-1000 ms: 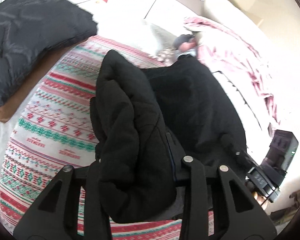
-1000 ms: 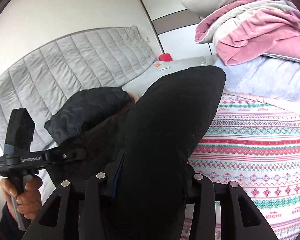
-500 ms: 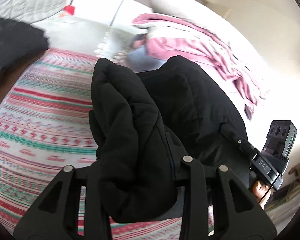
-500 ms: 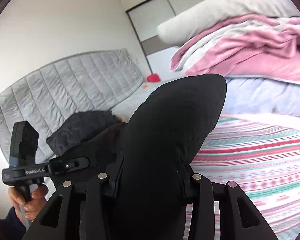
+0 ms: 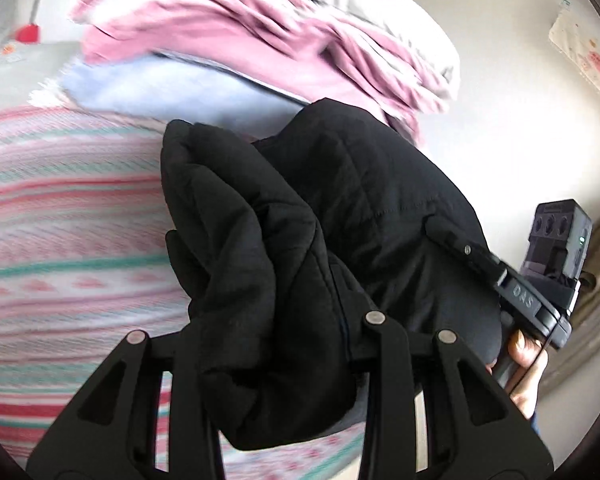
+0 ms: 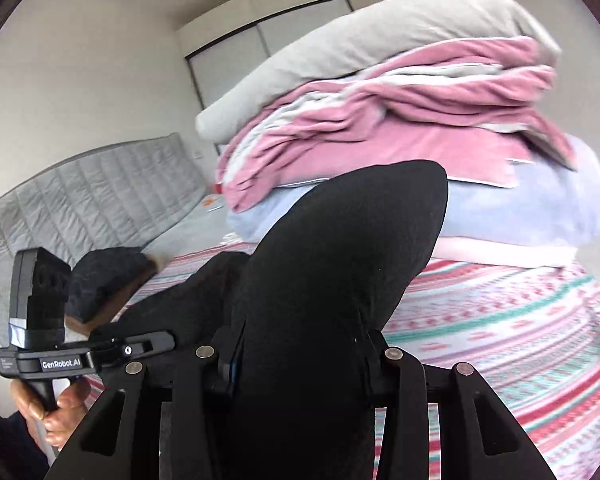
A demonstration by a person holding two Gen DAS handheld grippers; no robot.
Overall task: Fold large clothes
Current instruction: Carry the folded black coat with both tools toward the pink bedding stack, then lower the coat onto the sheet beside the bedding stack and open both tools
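A black quilted jacket hangs between both grippers, lifted above a bed with a striped patterned cover. My left gripper is shut on a bunched fold of the jacket, which hides its fingertips. My right gripper is shut on another edge of the jacket, which stands up in front of the lens. The right gripper also shows in the left wrist view, the left one in the right wrist view, both clamped on the jacket.
A pile of pink and pale blue bedding topped by a grey pillow lies ahead on the bed. A dark folded garment on a brown one lies left, by the grey quilted headboard. A white wall is at right.
Both grippers have swung with the jacket toward the bedding pile, which now fills the upper views. The dark folded garment has slid out of the left wrist view. Both grips are unchanged.
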